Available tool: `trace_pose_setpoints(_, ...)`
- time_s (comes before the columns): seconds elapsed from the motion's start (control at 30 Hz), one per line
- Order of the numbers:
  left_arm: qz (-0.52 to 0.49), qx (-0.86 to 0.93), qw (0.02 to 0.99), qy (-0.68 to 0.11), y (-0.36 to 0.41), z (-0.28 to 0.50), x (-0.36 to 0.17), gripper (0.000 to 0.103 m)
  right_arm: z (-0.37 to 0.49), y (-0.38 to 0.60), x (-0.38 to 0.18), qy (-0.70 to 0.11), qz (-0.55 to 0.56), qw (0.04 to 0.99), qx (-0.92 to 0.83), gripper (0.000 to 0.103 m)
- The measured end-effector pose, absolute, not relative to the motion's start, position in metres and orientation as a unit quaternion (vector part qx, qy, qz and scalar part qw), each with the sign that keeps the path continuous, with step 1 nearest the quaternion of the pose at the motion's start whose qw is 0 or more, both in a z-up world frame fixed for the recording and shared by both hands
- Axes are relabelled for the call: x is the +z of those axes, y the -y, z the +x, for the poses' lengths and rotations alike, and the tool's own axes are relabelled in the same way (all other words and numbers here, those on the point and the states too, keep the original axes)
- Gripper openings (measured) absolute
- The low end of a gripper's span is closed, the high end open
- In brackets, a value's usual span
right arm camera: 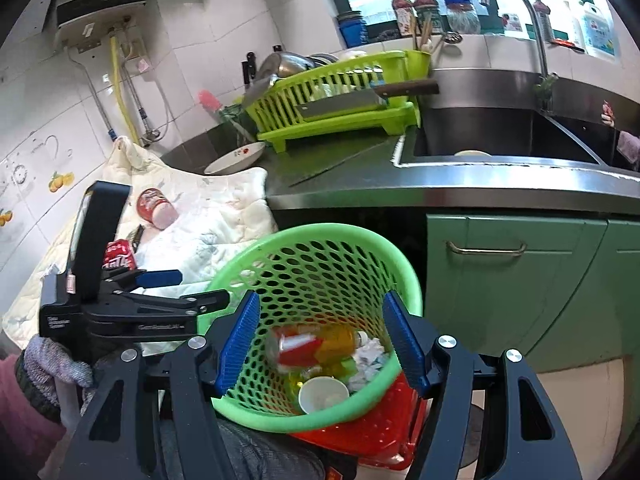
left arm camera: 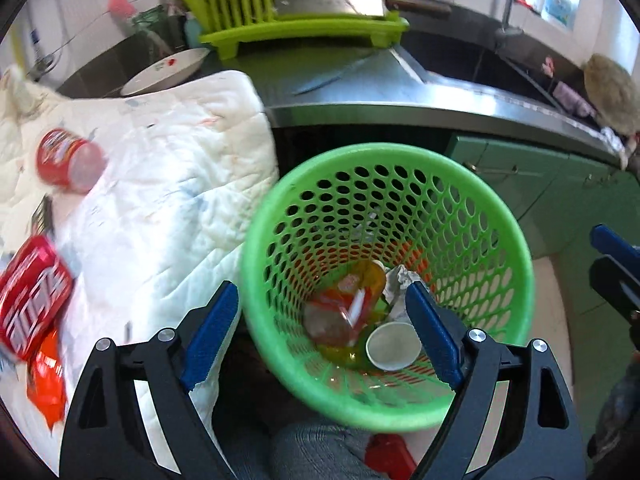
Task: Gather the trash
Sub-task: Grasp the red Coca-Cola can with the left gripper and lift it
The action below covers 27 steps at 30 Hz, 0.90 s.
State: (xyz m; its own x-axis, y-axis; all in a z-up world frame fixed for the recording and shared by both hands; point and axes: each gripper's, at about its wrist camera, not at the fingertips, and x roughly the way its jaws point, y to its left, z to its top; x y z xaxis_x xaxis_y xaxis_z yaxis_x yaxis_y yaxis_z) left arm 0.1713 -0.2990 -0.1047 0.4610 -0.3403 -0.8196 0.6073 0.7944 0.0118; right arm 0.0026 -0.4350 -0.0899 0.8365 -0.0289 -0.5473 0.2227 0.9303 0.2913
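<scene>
Above the green basket (left arm camera: 516, 248) (trash inside), left claw (left arm camera: 320, 324) and right claw (right arm camera: 320, 344) gape empty.

Both wrist cameras look steeply down, from close above, into the same green basket (left arm camera: 500, 240) (right arm camera: 360, 240).

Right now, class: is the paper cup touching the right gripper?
Apart. The right wrist view shows the paper cup lying in the green basket, clear space between it and the open right gripper.
</scene>
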Motion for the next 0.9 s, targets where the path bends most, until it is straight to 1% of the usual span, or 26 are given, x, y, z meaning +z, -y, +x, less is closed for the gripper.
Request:
trace_pose_setpoints(0.5,0.059,-0.199,0.890,-0.406,0.165,0.152,-0.074,0.085,0.040,0.354,-0.063,-0.286,0.135,0.949,0.012,0.064)
trace_pose_setpoints(0.6,0.047,-0.177,0.898,-0.399,0.140,0.153,-0.069,0.085,0.050,0.337,-0.058,-0.288,0.124,0.949,0.028,0.065)
trace_pose_setpoints(0.77,0.055,-0.144,0.912,-0.380,0.105,0.166,-0.056,0.085,0.062,0.315,-0.050,-0.285,0.116,0.950,0.053,0.066)
trace_pose_setpoints(0.9,0.084,-0.140,0.917,-0.363,0.087,0.188,-0.039,0.085,0.065,0.304,-0.047,-0.286,0.108,0.950,0.064,0.066)
